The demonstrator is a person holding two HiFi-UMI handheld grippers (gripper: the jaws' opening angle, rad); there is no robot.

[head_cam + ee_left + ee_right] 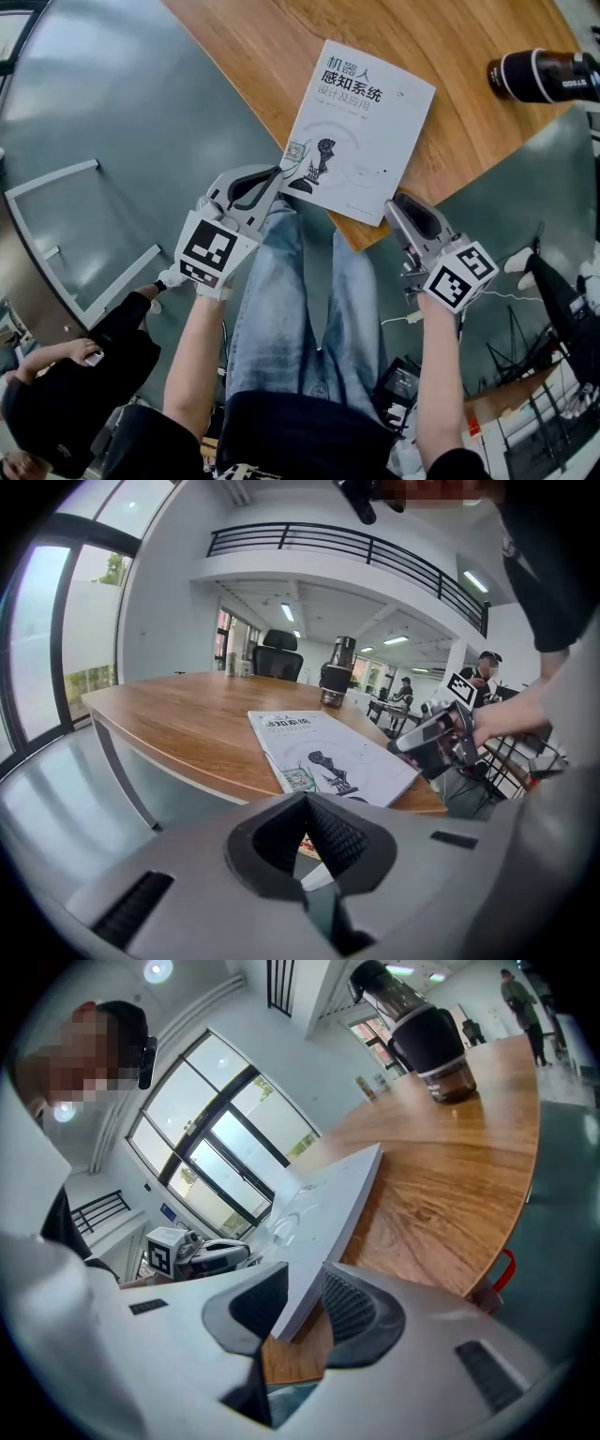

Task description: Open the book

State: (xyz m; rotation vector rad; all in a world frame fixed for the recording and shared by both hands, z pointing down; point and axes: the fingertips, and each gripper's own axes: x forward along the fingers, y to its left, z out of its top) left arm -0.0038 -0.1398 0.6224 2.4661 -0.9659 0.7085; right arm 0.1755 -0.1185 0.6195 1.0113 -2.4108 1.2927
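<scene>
A white closed book [361,122] lies flat at the near edge of the wooden table [253,56]. Its near-left corner sticks out past the table edge. My left gripper [279,176] sits at that corner. In the left gripper view its jaw tips [305,803] meet, and a white corner shows in the gap behind them. I cannot tell whether they pinch it. My right gripper [398,202] is at the near-right corner. In the right gripper view its jaws [302,1283] stand apart with the book's [328,1213] corner between them, and wood shows beside it.
A dark flask [539,75] stands on the table at the far right, beyond the book [328,752]. A white frame [84,244] lies on the grey floor to the left. A person in black [66,394] sits low at the left, and stands and cables crowd the right.
</scene>
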